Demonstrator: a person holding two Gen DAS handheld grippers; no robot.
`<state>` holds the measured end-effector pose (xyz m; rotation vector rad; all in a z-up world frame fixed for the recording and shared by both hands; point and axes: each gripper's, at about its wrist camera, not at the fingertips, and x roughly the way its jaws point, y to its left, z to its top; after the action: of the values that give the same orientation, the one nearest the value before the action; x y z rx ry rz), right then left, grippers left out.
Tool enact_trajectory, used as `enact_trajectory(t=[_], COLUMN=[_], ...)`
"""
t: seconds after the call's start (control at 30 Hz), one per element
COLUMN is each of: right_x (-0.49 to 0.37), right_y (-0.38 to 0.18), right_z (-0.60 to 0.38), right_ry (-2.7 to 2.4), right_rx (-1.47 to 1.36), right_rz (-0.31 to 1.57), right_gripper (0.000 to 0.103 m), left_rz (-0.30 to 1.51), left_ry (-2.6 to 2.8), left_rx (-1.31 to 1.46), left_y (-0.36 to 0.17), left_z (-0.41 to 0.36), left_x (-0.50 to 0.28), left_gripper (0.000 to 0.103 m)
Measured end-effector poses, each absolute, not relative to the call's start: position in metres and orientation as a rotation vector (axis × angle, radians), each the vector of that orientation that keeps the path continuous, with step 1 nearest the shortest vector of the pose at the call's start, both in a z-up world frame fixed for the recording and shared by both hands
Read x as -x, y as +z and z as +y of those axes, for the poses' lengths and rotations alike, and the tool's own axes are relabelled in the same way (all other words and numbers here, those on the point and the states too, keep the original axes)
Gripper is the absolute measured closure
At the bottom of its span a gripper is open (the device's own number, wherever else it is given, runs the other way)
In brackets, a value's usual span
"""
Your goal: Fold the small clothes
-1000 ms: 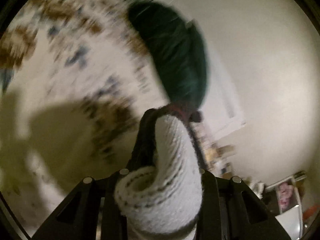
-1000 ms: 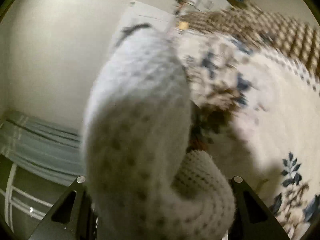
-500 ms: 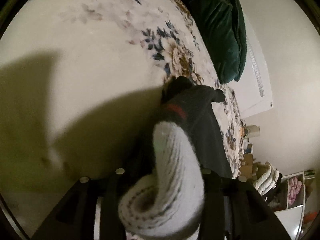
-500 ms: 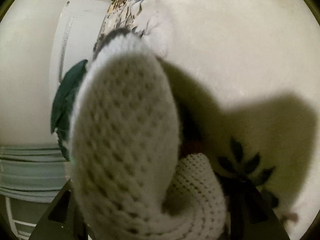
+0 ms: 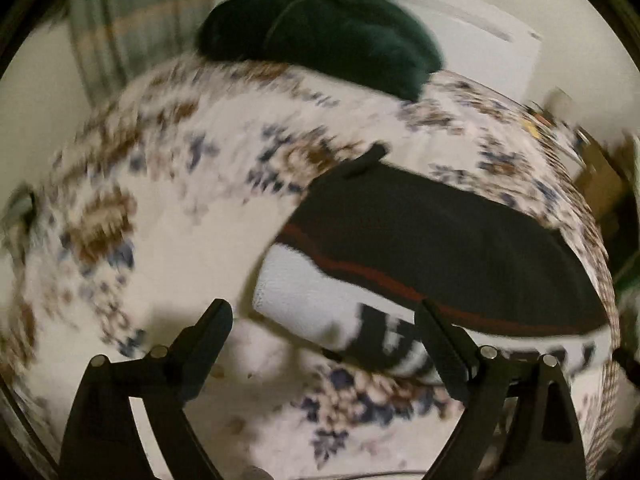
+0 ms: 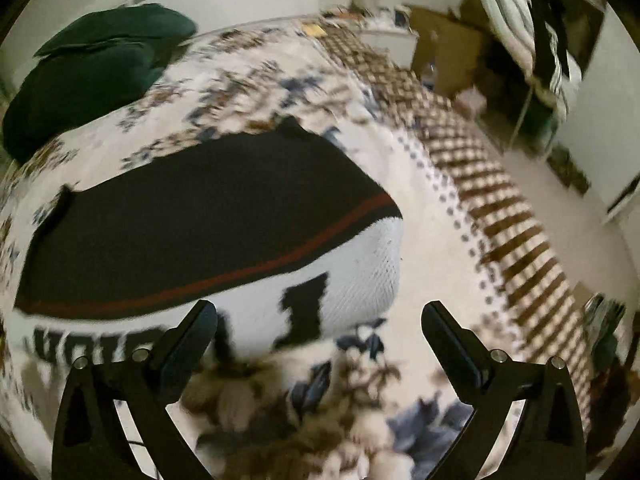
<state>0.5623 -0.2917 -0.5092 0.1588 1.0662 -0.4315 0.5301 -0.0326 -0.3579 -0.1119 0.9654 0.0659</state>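
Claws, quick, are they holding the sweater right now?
Left claw: open, holding nothing; the sweater lies on the bedspread.
Right claw: open, holding nothing.

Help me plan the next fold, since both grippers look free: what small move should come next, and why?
Probably bring the left gripper down onto the sweater's white near edge and close on it. Both grippers, including the right gripper, are open and hold nothing, while the sweater lies flat on the floral bedspread, so another fold needs a fresh grip.
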Motion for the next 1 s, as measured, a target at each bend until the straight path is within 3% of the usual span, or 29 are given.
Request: enact_trajectory(t=[0.43, 1.0], right_x=[-0.411, -0.224], right_y=[-0.276, -0.068], right_z=[-0.205, -0.163], right_ry=[-0.366, -0.28], right_rx=[-0.089, -0.041], right_rz=[0.919, 0.811], right_gripper=[0.0, 0.0], left_rz=[0.896, 0.801], left_ry=[-0.064, -0.106], left_rx=[0.0, -0.022], left_y=[-0.19, -0.044], left_z=[-0.076, -0.082], left_x=[-0.411, -0.276], left_gripper=[0.01, 0.01])
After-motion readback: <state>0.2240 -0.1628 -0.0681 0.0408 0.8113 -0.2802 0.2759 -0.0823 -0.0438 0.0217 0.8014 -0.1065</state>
